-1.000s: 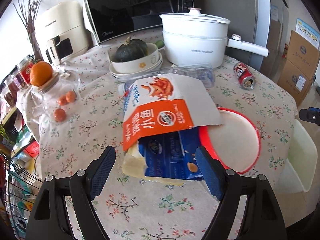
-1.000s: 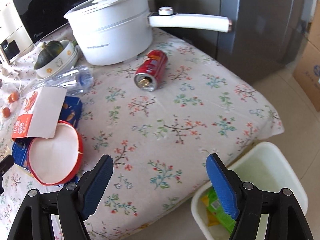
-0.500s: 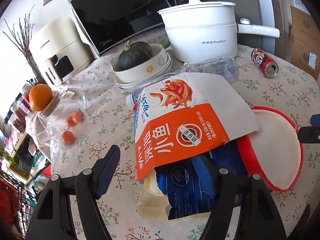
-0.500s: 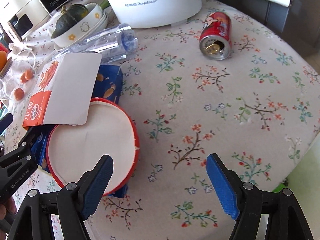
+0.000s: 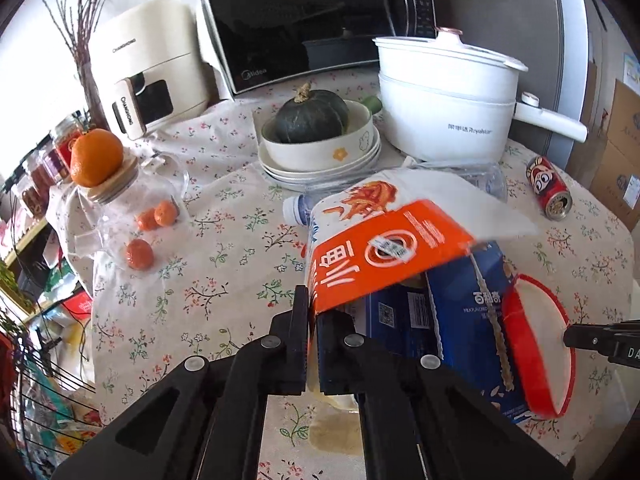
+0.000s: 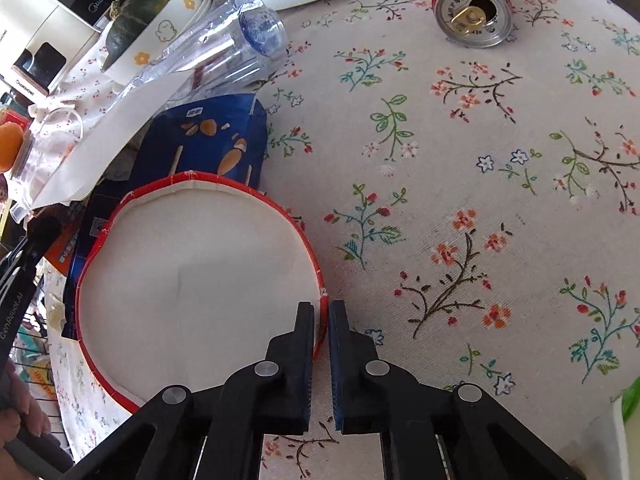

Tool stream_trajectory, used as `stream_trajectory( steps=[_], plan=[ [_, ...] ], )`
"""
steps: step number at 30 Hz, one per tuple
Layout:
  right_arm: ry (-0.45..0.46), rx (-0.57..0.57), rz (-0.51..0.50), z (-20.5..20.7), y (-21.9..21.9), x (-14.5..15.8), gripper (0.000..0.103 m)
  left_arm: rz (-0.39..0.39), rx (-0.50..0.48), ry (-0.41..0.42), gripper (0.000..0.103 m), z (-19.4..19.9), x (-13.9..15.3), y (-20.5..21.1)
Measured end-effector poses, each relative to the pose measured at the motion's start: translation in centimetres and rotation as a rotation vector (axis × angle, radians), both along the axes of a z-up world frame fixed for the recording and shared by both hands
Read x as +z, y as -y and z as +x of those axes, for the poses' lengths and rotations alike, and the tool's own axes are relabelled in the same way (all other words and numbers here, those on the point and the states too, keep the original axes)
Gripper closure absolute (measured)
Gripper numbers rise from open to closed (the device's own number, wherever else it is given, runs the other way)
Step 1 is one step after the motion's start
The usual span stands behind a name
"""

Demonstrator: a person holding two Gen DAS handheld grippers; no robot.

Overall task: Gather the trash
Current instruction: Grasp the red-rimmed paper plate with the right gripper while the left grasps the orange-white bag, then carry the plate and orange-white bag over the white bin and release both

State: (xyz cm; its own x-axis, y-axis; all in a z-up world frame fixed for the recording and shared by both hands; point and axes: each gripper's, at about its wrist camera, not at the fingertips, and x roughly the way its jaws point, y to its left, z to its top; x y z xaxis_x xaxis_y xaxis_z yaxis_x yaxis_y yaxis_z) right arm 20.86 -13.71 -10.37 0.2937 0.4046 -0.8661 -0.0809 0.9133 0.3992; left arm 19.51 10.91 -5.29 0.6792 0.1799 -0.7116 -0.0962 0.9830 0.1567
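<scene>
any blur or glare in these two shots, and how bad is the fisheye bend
Left wrist view: the orange and white cardboard snack box is motion-smeared at its right edge, the black glass microwave door mirrors the room, and dark vignette rounds the corners. Right wrist view: sharp, evenly daylit; the flowered tablecloth bulges like a dome, with highlights on the clear crushed plastic bottle.

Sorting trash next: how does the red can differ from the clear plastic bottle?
The red can is short, opaque metal; the plastic bottle is longer and see-through. The can lies alone in open space; the bottle sits partly under a white carton. Both lie on their sides on the tablecloth.
</scene>
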Motion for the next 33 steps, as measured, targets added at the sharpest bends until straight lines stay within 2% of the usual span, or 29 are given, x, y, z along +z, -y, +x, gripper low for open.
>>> stream_trajectory(
  steps=[6,11,17,21,24,28,33],
  plan=[
    [0.105,0.006,-0.032,-0.6,0.4,2.8,0.100,-0.078,0.040,0.043,0.102,-1.3,2.1,-1.6],
    [0.163,0.010,-0.048,-1.2,0.6,4.7,0.101,-0.105,0.049,0.091,0.102,-2.7,3.9,-2.4],
    [0.218,-0.001,-0.050,-1.8,1.5,6.7,0.101,-0.131,0.065,0.200,0.103,-5.1,6.9,-3.1],
    [0.251,-0.019,-0.051,-2.5,2.8,8.1,0.101,-0.166,0.038,0.250,0.103,-6.8,8.7,-3.0],
    [0.278,-0.036,-0.066,-3.0,4.2,9.1,0.101,-0.222,0.006,0.239,0.103,-7.6,9.2,-2.5],
    [0.298,-0.064,-0.091,-3.9,6.6,9.8,0.101,-0.321,-0.045,0.183,0.103,-7.9,8.5,-1.1],
    [0.298,-0.117,-0.126,-5.4,10.4,10.2,0.101,-0.397,-0.151,0.099,0.103,-8.1,7.3,3.1]
  ],
)
